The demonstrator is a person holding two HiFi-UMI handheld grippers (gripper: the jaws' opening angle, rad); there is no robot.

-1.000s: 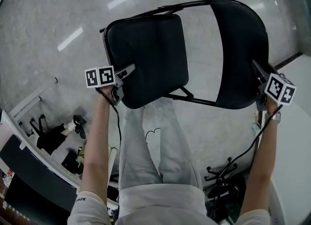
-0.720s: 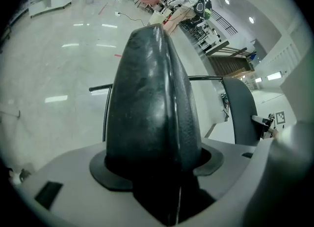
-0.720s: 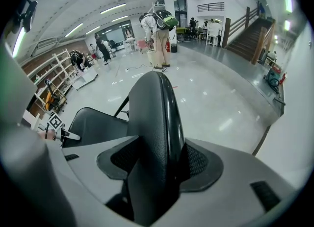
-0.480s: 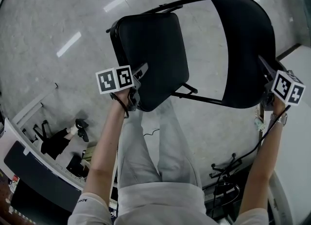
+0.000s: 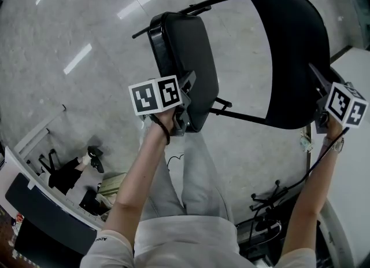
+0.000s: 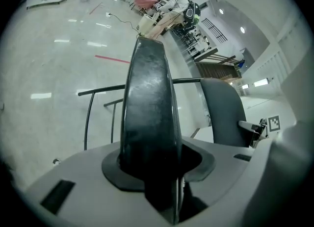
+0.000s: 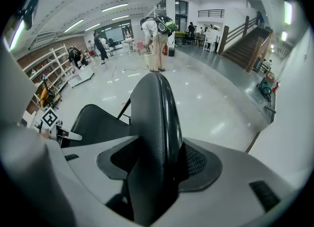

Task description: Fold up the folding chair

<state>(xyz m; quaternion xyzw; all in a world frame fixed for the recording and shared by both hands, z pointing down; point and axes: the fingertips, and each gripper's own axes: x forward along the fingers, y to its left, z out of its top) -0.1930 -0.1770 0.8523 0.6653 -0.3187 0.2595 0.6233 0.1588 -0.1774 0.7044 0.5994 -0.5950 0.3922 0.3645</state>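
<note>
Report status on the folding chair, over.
Left gripper jaws just been closing, now shut on seat, front edge; right gripper shut on backrest edge. Seat tilted up, not yet flat against backrest. Nothing seen between them.

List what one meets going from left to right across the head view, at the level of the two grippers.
left gripper, whose jaws have just been closing on the seat's edge → black padded seat → thin black metal crossbar → black curved backrest → right gripper, clamped on the backrest's edge

The left tool (image 6: 159,172), jaws just closed further, clamps the chair seat (image 6: 147,108).
</note>
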